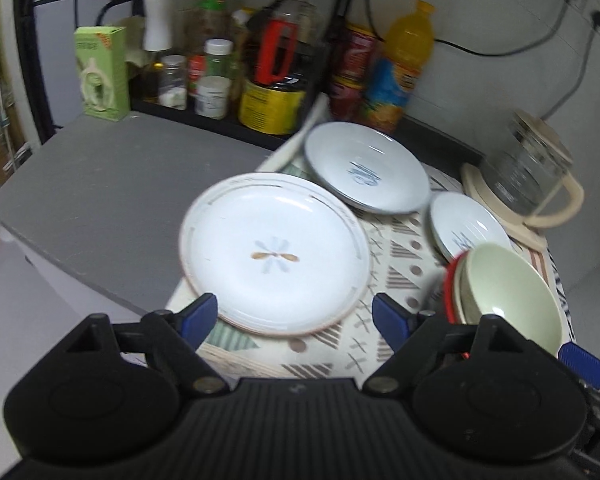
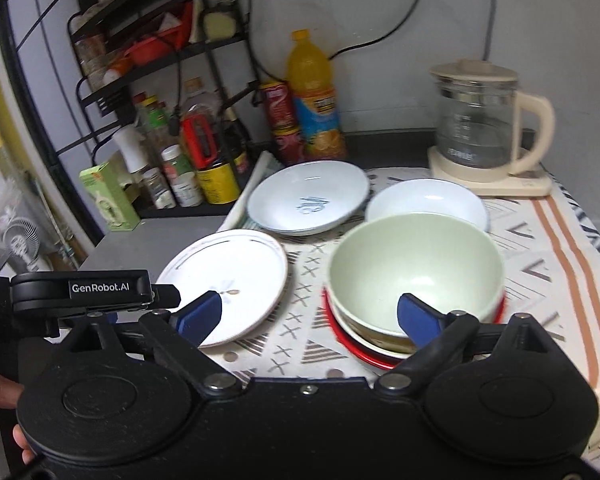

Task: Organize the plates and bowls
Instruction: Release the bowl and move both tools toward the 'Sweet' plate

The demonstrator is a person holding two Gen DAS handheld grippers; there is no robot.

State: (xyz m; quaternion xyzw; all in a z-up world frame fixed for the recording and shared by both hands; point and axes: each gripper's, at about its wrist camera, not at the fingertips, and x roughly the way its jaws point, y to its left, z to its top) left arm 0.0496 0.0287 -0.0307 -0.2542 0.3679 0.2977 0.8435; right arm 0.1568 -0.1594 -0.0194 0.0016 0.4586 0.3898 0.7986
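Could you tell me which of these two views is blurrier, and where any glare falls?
The left wrist view is blurrier: the bottles and kettle smear, and glare streaks the flat plate. The right wrist view is sharper, with bright spots in the green bowl; both bend straight lines near the edges.

Grey counter [image 1: 100, 184] meets white wall [image 2: 560, 20], black rack [image 2: 148, 64] beside.

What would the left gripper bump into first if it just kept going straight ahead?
Most likely the flat white plate. The left gripper is open, and the plate's near rim already sits between its blue fingers. Depth is hard to judge, so it might skim just above the rim instead.
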